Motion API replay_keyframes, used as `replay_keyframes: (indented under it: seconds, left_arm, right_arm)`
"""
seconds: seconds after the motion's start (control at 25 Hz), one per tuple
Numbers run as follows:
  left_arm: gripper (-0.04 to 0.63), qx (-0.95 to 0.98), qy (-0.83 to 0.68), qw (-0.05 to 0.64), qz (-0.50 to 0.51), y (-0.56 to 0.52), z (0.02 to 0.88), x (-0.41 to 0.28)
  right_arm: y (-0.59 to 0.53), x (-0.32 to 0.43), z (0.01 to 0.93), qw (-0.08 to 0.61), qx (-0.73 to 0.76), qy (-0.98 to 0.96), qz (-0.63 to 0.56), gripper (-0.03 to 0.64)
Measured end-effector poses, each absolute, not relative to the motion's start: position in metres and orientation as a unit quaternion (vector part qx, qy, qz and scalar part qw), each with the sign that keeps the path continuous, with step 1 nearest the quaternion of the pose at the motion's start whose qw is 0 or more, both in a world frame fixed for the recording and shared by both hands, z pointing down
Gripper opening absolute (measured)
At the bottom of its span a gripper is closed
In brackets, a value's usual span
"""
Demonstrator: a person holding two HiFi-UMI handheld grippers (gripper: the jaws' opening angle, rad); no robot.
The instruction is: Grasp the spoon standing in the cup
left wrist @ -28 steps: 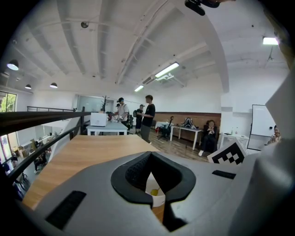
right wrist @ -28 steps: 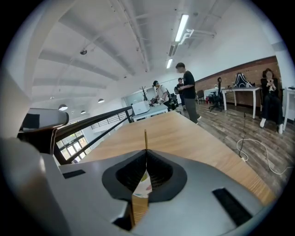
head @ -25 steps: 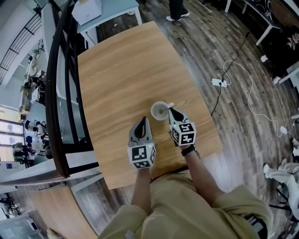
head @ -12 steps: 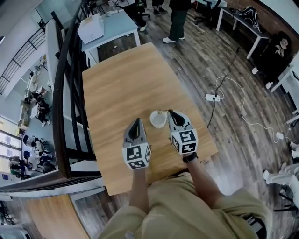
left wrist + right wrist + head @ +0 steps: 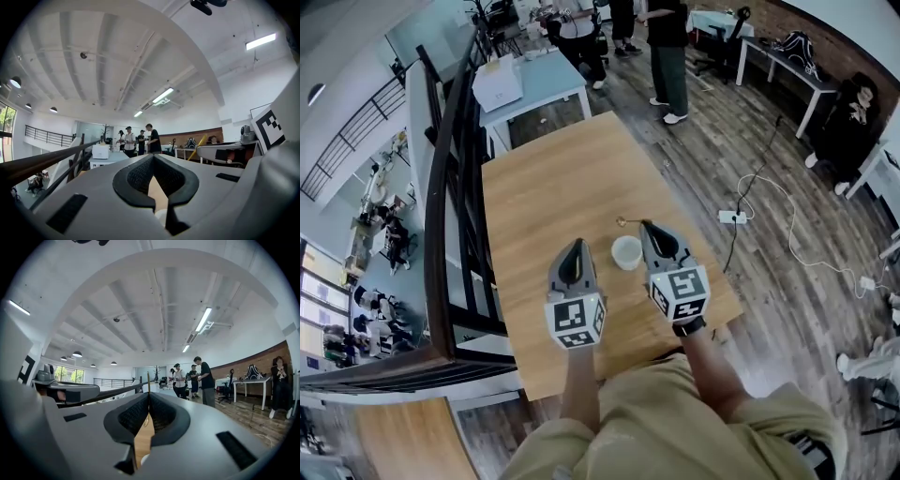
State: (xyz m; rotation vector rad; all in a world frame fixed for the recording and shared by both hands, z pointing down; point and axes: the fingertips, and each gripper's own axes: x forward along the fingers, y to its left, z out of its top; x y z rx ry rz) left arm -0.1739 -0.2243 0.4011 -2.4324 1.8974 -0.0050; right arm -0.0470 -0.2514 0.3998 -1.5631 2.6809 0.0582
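A small white cup (image 5: 626,251) stands on the wooden table (image 5: 553,169) between my two grippers. My right gripper (image 5: 645,225) is shut on a thin gold spoon (image 5: 623,222), which sticks out sideways to the left, above the table just beyond the cup. In the right gripper view the spoon's handle (image 5: 148,380) rises as a thin line from the shut right gripper (image 5: 149,397). To the left of the cup, my left gripper (image 5: 577,243) hovers with its tips together and nothing in them. The left gripper (image 5: 153,157) points up at the room.
A dark railing (image 5: 450,197) runs along the table's left side. Behind it stand a white table with a box (image 5: 508,82) and several people (image 5: 670,47). A power strip and cables (image 5: 733,217) lie on the floor to the right. The table's right edge is near my right gripper.
The spoon stood in the cup with my right gripper at it; now it is out of the cup, held level beyond it. The head view has tilted up.
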Motion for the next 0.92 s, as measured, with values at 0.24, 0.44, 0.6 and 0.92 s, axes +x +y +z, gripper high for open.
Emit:
replay_keyframes:
  seconds: [0.24,0.44,0.6,0.92]
  left_arm:
    - [0.002,-0.790,0.612,0.037,0.007,-0.220,0.391,-0.177]
    - [0.002,-0.793,0.608,0.031,0.009,-0.216,0.391,-0.173]
    - [0.002,-0.794,0.608,0.024,0.012,-0.212,0.397,-0.172]
    - [0.002,-0.796,0.606,0.018,0.013,-0.218,0.402,-0.173]
  right_arm:
    - [-0.246,-0.054,0.386,0.023,-0.504,0.863,0.030,0.015]
    - [-0.240,-0.053,0.382,0.022,-0.505,0.863,0.030,0.017]
    - [-0.235,-0.053,0.383,0.021,-0.503,0.863,0.034,0.015]
    - [-0.238,-0.053,0.389,0.014,-0.505,0.862,0.032,0.015]
